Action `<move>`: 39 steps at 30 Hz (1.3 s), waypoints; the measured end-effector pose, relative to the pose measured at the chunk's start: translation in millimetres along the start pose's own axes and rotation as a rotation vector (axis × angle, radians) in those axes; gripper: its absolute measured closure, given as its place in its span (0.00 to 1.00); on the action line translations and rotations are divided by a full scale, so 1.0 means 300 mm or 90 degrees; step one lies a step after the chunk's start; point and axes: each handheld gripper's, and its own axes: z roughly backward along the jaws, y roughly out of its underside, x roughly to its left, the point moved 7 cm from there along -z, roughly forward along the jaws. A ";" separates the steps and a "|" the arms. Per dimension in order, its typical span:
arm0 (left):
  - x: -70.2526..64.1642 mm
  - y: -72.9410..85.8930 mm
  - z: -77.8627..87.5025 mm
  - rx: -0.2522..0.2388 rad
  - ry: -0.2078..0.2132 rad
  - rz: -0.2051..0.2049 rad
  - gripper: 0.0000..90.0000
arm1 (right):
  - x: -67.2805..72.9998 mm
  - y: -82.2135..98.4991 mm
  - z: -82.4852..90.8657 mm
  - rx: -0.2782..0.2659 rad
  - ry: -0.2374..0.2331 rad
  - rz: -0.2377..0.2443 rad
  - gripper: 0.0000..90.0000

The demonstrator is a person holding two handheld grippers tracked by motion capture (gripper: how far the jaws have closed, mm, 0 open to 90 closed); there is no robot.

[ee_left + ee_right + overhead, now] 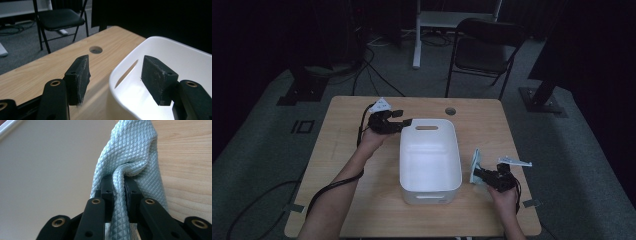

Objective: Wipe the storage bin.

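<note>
Your right gripper (482, 174) is clamped on the pale blue quilted cloth (130, 165), holding it just beside the right wall of the white rectangular plastic bin (430, 150), near the right edge of the light wooden table (342, 150). Your left gripper (115, 75) has its jaws apart, straddling the bin's far left corner rim without pressing on it.

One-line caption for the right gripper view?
Right hand-held gripper shut on a pale blue cloth beside the white tub.
</note>
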 end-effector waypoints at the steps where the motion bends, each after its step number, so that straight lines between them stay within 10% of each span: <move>1: 0.000 0.000 0.000 0.000 0.000 0.000 0.47 | -0.002 0.001 0.001 0.000 0.000 0.000 0.90; 24: 0.018 0.037 -0.076 0.042 0.086 0.021 0.87 | -0.009 0.008 -0.001 0.005 0.001 -0.001 0.90; 39: -0.005 0.058 -0.013 0.051 -0.029 0.012 0.92 | -0.009 0.010 -0.004 0.007 -0.002 -0.007 0.90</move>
